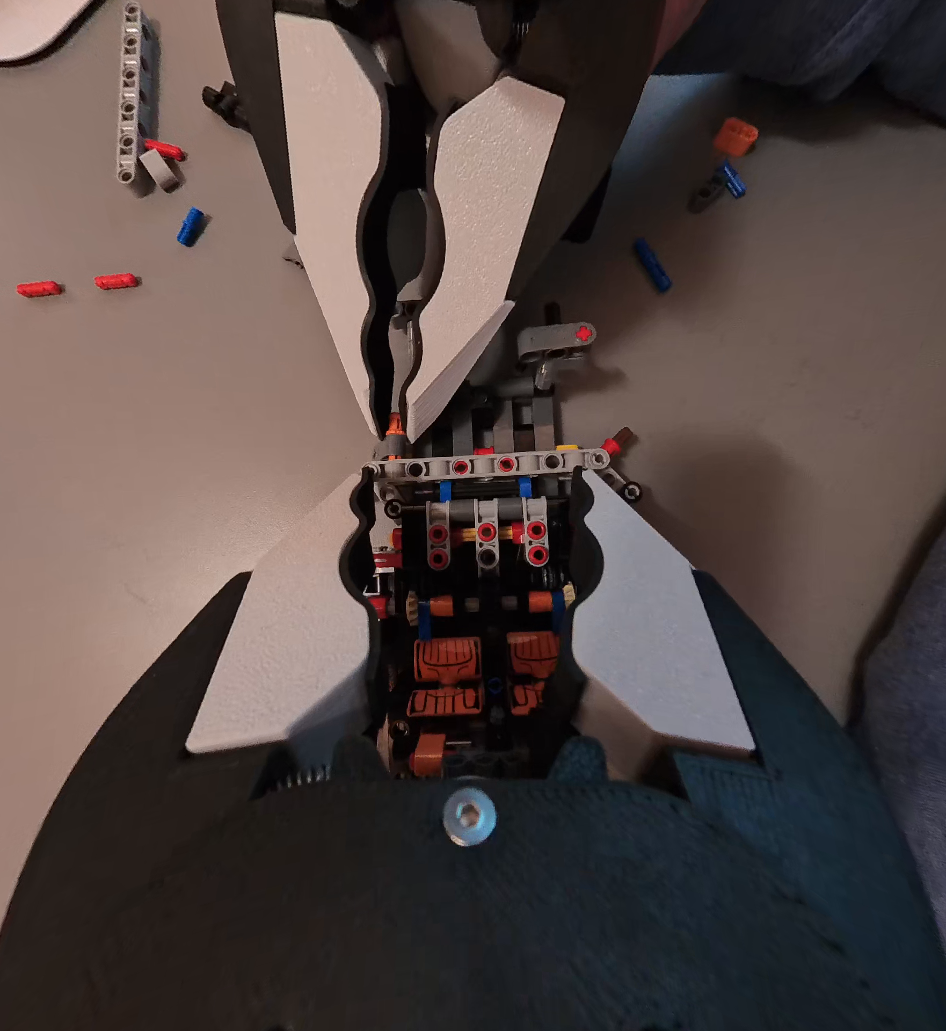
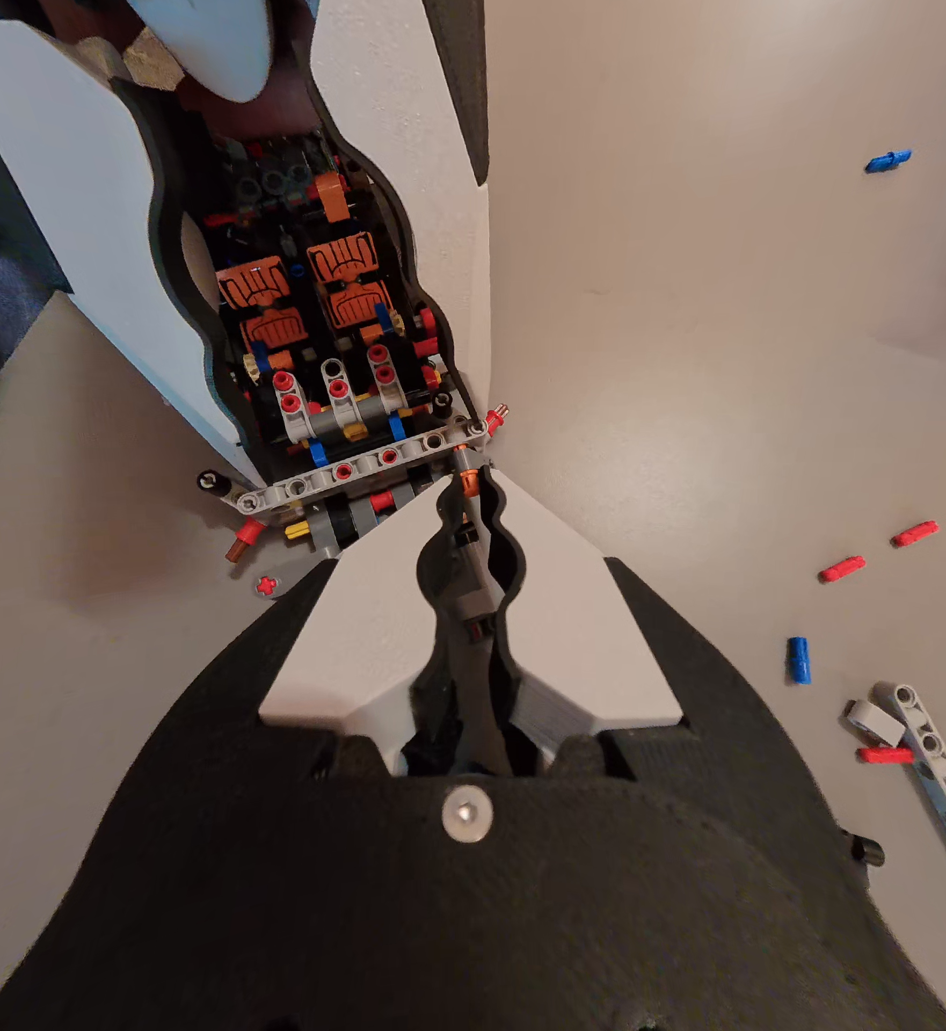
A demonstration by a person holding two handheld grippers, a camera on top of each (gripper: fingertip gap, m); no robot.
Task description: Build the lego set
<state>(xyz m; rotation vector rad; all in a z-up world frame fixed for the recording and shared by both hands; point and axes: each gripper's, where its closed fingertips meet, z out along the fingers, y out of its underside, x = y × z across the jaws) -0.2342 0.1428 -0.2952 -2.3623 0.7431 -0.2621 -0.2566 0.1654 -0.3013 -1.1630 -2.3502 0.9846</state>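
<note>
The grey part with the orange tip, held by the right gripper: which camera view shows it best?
The right wrist view: the grey part lies lengthwise between the right gripper fingers. The left wrist view shows only slivers of it.

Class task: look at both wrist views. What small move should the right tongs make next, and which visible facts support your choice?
Probably ease the right tongs forward a touch. They are shut on a slim grey rod piece whose orange tip sits at the end of the model's grey holed beam. The left tongs clamp the lego model, bracing it for the push.
</note>
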